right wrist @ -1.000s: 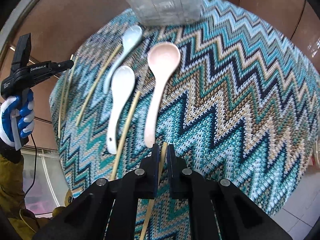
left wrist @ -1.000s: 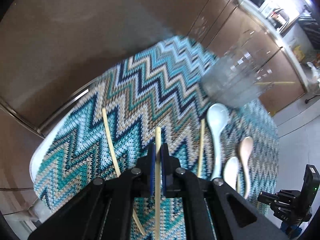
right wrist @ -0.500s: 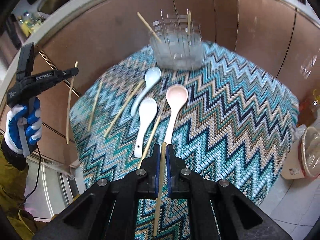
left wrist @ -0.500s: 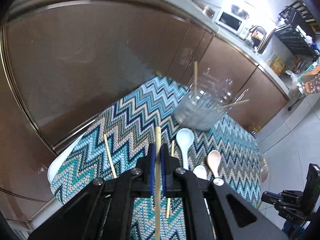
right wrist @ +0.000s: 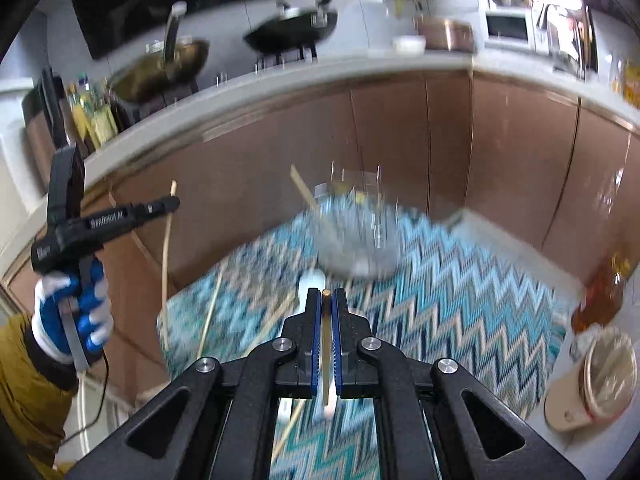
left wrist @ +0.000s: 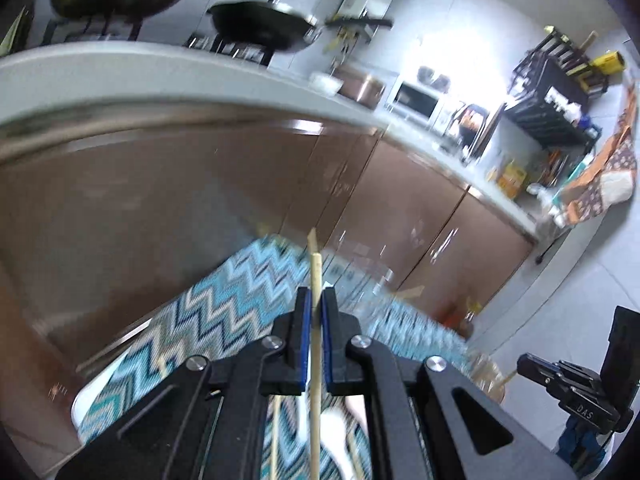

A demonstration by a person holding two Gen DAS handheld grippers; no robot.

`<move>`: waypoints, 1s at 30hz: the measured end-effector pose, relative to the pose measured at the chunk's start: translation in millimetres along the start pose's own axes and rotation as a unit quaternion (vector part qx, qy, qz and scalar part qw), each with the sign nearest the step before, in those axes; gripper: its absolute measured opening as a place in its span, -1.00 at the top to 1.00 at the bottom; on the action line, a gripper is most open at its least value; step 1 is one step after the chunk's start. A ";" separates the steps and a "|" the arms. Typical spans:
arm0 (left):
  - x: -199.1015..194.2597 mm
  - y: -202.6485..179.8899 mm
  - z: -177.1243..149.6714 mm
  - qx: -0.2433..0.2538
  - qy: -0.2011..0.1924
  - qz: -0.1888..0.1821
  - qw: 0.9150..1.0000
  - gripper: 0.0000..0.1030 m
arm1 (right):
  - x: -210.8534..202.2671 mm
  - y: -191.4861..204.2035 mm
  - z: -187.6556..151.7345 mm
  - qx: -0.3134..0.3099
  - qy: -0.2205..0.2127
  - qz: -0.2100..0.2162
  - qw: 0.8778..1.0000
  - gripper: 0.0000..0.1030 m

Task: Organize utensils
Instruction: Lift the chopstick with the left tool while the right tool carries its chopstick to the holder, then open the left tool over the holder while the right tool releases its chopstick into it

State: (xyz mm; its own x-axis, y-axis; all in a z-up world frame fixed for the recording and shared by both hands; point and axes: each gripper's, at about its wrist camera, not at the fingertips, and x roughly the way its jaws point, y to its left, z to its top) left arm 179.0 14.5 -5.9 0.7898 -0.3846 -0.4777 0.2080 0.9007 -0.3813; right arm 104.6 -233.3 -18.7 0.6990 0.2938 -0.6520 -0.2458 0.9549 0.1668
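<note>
My left gripper (left wrist: 316,300) is shut on a bamboo chopstick (left wrist: 314,256) whose tip sticks out past the pads. It is held well above the zigzag-cloth table (left wrist: 224,308). In the right wrist view the left gripper (right wrist: 174,203) hangs in a gloved hand at the left, its chopstick (right wrist: 166,256) pointing downward. My right gripper (right wrist: 327,300) is shut on another chopstick (right wrist: 326,344), also raised. Beyond it stands the clear holder (right wrist: 352,236) with a chopstick (right wrist: 308,196) leaning in it. A pale spoon (right wrist: 312,280) and loose chopsticks (right wrist: 212,312) lie on the cloth, blurred.
Brown cabinet fronts (right wrist: 400,140) under a grey counter run right behind the table. A wok (right wrist: 292,32) sits on the stove above. An amber bottle (right wrist: 604,292) and a lidded jar (right wrist: 608,376) stand on the floor to the right of the table.
Both grippers have risen with their chopsticks and tilted upward. The table and holder have dropped lower in both views, and the counter and stove have come into sight.
</note>
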 end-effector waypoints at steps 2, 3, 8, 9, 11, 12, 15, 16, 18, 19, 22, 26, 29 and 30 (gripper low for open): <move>7.2 -13.9 19.2 0.004 -0.030 -0.012 0.999 0.91 | -0.2 -2.4 20.5 -0.002 -0.035 0.000 0.999 0.90; 10.5 -19.1 26.1 0.005 -0.041 -0.015 0.999 0.91 | 0.7 -3.6 31.3 -0.005 -0.051 -0.002 0.999 0.90; 44.3 -51.0 75.9 -0.003 -0.127 -0.046 0.991 0.91 | 11.9 -10.6 89.3 -0.007 -0.133 0.007 0.991 0.90; 48.1 -52.8 79.1 -0.003 -0.132 -0.045 0.990 0.91 | 14.6 -10.3 97.3 -0.008 -0.145 0.007 0.989 0.90; 69.7 -60.0 90.1 -0.007 -0.154 -0.042 0.987 0.91 | 24.0 -10.5 111.7 -0.013 -0.162 -0.001 0.987 0.90; 77.2 -60.6 92.3 -0.009 -0.160 -0.040 0.986 0.91 | 30.9 -12.0 116.5 -0.016 -0.165 -0.005 0.986 0.90; 110.8 -62.6 95.7 -0.002 -0.183 -0.015 0.983 0.91 | 55.7 -21.7 124.8 -0.015 -0.168 -0.019 0.986 0.90; 121.8 -61.5 93.4 0.000 -0.187 -0.007 0.982 0.91 | 63.2 -24.9 125.1 -0.014 -0.167 -0.022 0.986 0.90; 145.6 -61.7 86.2 0.006 -0.191 0.011 0.981 0.91 | 80.5 -30.2 123.0 -0.015 -0.163 -0.031 0.986 0.90; 156.6 -62.7 80.5 0.012 -0.194 0.023 0.981 0.91 | 88.7 -32.6 121.9 -0.016 -0.161 -0.033 0.986 0.90; 188.4 -59.1 56.9 0.024 -0.196 0.048 0.979 0.90 | 112.1 -40.4 111.5 -0.012 -0.148 -0.037 0.988 0.90; 213.5 -55.7 31.6 0.033 -0.185 0.065 0.980 0.86 | 139.8 -44.7 92.1 -0.013 -0.126 -0.043 0.991 0.90; 217.6 -55.3 18.3 0.038 -0.179 0.070 0.981 0.61 | 151.0 -44.8 78.6 -0.018 -0.111 -0.047 0.993 0.86; 215.7 -55.9 16.2 0.038 -0.177 0.069 0.981 0.48 | 151.8 -44.8 75.8 -0.019 -0.108 -0.050 0.993 0.82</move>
State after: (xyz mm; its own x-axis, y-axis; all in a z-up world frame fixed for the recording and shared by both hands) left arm 347.0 -115.6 -74.8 0.9616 -0.1753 -0.2110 0.1163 0.9571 -0.2653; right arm 272.6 -228.1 -69.1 0.8477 0.2040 -0.4897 -0.1903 0.9786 0.0783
